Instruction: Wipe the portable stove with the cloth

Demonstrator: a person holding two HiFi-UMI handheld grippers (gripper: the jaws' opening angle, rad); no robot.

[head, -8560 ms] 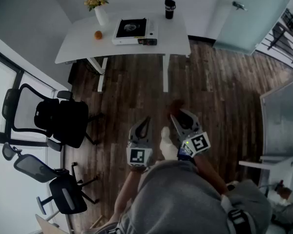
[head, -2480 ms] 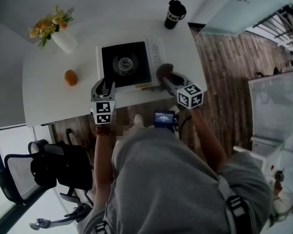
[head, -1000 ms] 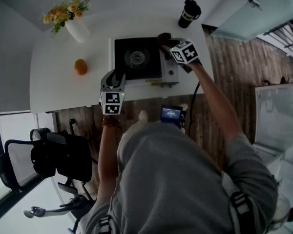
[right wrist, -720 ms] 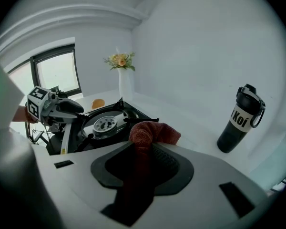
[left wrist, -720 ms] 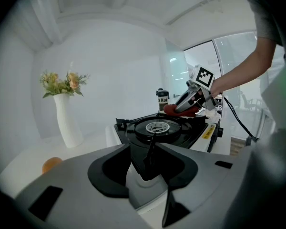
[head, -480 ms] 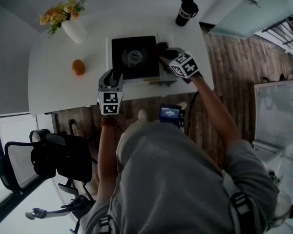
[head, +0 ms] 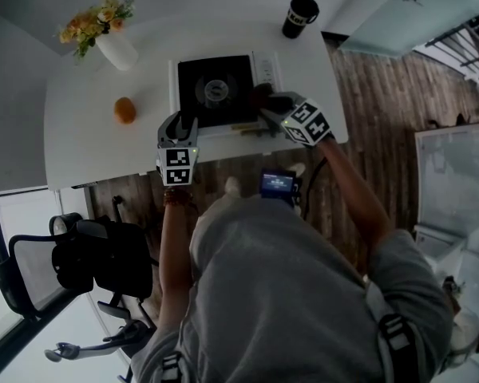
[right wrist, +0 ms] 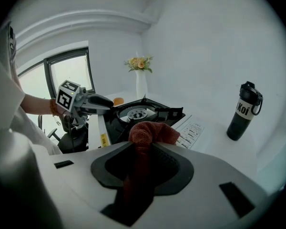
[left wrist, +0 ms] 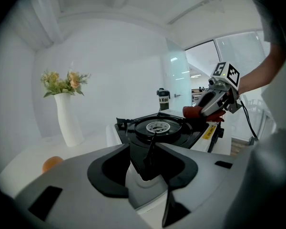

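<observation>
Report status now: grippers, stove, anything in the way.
Left gripper jaws apart at front corner of portable stove. Right gripper shut on cloth, at its right edge. Bottle, vase, orange stand well off.

The left gripper points at the black stove just ahead on the white table, its jaws apart with nothing between them. At the stove's right side the right gripper clamps a red cloth against the top. On the left are a white vase of flowers and an orange; a dark bottle stands behind the stove.
</observation>
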